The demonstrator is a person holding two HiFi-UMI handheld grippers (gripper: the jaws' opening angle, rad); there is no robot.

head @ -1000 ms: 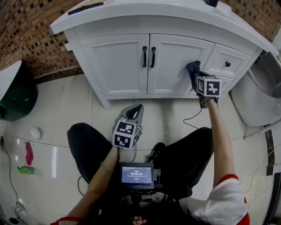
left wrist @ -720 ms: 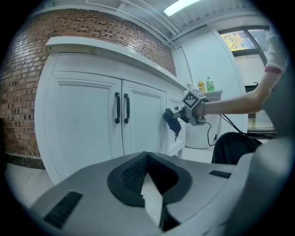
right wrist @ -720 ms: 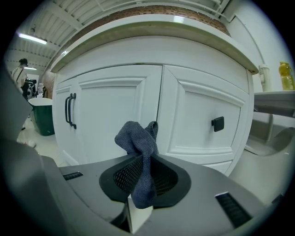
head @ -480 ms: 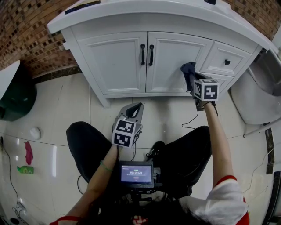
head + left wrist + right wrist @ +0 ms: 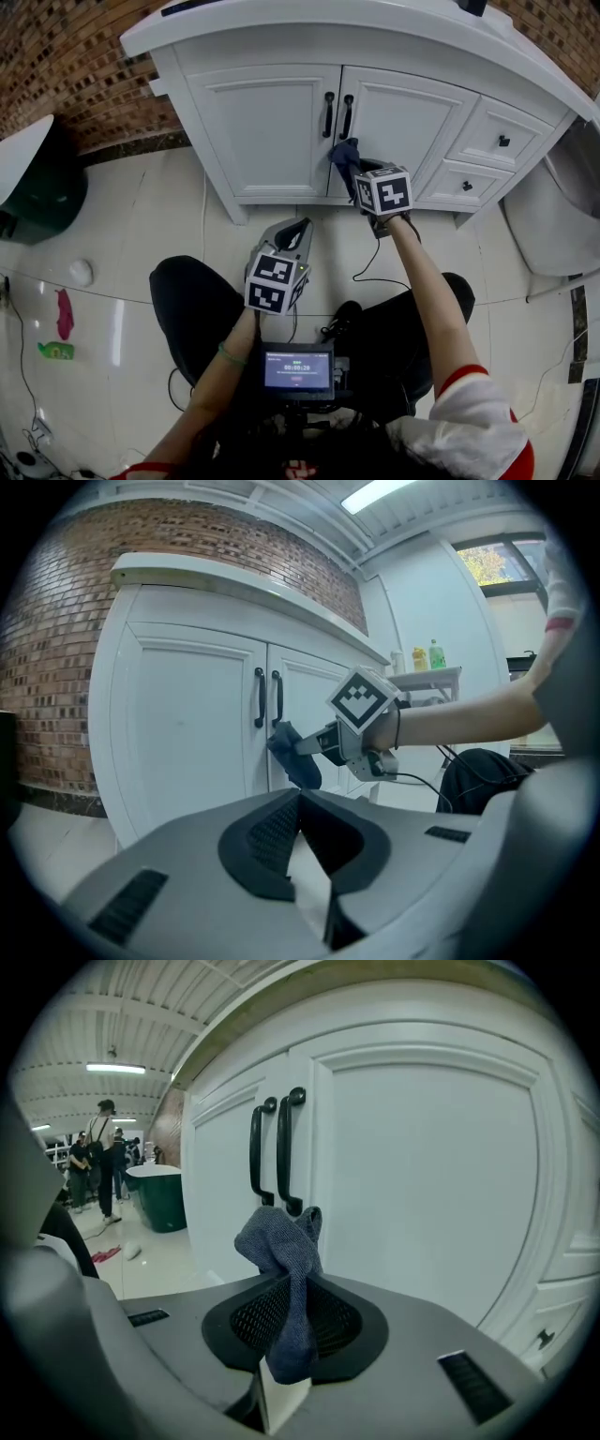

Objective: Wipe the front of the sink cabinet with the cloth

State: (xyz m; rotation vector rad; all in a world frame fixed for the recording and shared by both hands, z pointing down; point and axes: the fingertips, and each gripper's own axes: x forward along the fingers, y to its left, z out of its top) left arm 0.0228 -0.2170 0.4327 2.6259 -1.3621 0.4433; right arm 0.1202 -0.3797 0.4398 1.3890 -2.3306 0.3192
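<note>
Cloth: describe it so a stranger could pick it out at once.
Find the white panelled sink cabinet, then its two black bar handles where the doors meet. Just below them, the bunched grey-blue cloth is pinched in the tongs of the right gripper. It is the only soft, dark thing before the white front.

Cloth (image 5: 344, 154) in right gripper (image 5: 356, 169) before cabinet doors (image 5: 267, 127), below handles (image 5: 337, 114); left gripper (image 5: 293, 231) behind, well apart.

The head view looks steeply down onto the sink cabinet (image 5: 272, 122) and the floor (image 5: 141, 211) before it. The left gripper view faces the cabinet front from low and farther back, the right gripper view from close up. All three share the door handles (image 5: 328, 114).
</note>
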